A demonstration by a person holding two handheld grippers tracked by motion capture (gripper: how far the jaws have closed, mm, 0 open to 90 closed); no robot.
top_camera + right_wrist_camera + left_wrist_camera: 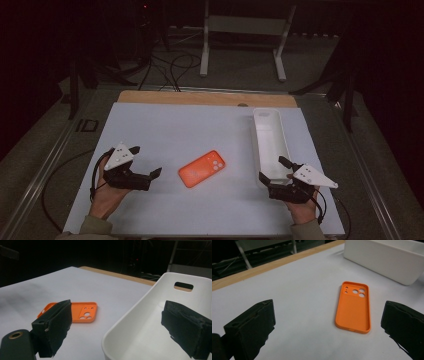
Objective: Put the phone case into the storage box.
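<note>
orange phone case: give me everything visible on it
The phone case is orange, matte, soft-looking plastic or silicone, with rounded corners and a raised rim. It lies flat, hollow side up, with no phone in it. Round camera cutouts, two large and several small, sit at one end; a small notch shows in the opposite short edge. It rests on the white table, skewed to its edges, between the two grippers and left of the white bin. Nothing but the table touches it.

Dim room, dark walls at far side. Grey floor (240,70) w/ black cables (170,67) far left. White metal stand (245,25) far centre. Table (160,125): white top, wood strip (200,97) along far edge.
</note>
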